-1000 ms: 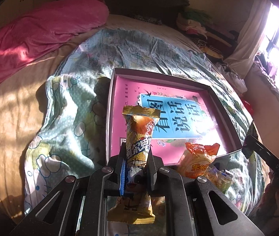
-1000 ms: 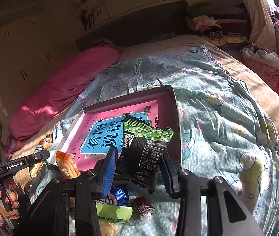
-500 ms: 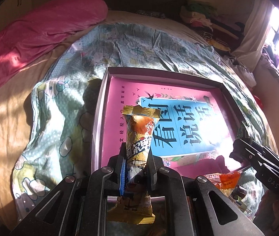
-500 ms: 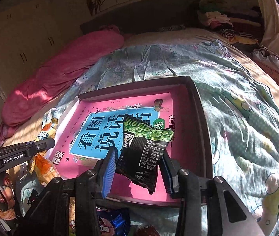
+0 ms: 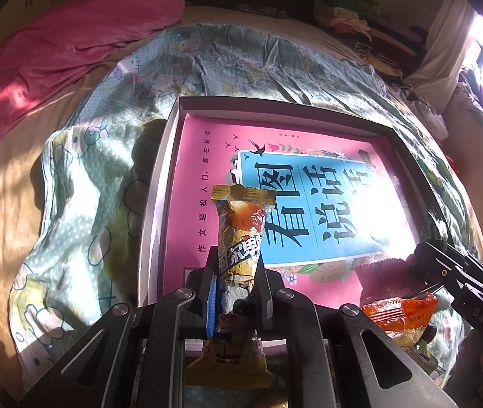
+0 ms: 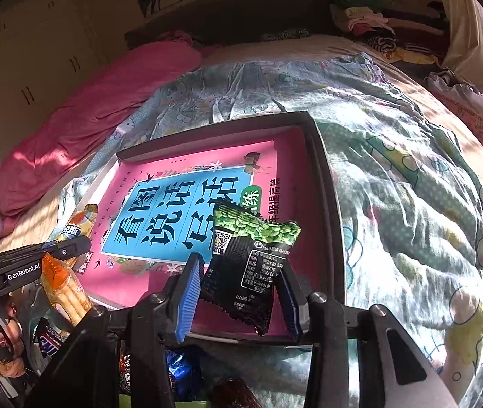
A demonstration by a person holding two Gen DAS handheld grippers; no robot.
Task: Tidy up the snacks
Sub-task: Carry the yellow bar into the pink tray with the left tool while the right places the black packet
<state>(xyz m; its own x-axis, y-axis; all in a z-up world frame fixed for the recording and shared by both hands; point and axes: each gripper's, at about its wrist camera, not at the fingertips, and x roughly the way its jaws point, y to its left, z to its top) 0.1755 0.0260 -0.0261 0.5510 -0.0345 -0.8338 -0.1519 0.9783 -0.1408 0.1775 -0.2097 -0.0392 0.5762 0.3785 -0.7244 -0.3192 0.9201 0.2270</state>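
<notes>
The long gold snack (image 5: 239, 238) stands upright, squeezed tight between the jaws of the left gripper (image 5: 234, 272), above the near-left part of the pink box (image 5: 159, 187). The right gripper (image 6: 238, 289) pinches a black-and-green bag (image 6: 248, 265) (tilted a bit) over the box's near-right corner. An orange packet (image 5: 397, 312) lies just outside the box. More snacks (image 6: 180, 370) below are hard to make out, maybe candy.

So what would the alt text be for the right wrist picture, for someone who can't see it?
The right tongs grip a black-and-green snack packet above a shallow box lined with a pink book, on a bed with a patterned quilt. At the left edge, the left tongs hold an orange snack; more snacks lie below.
</notes>
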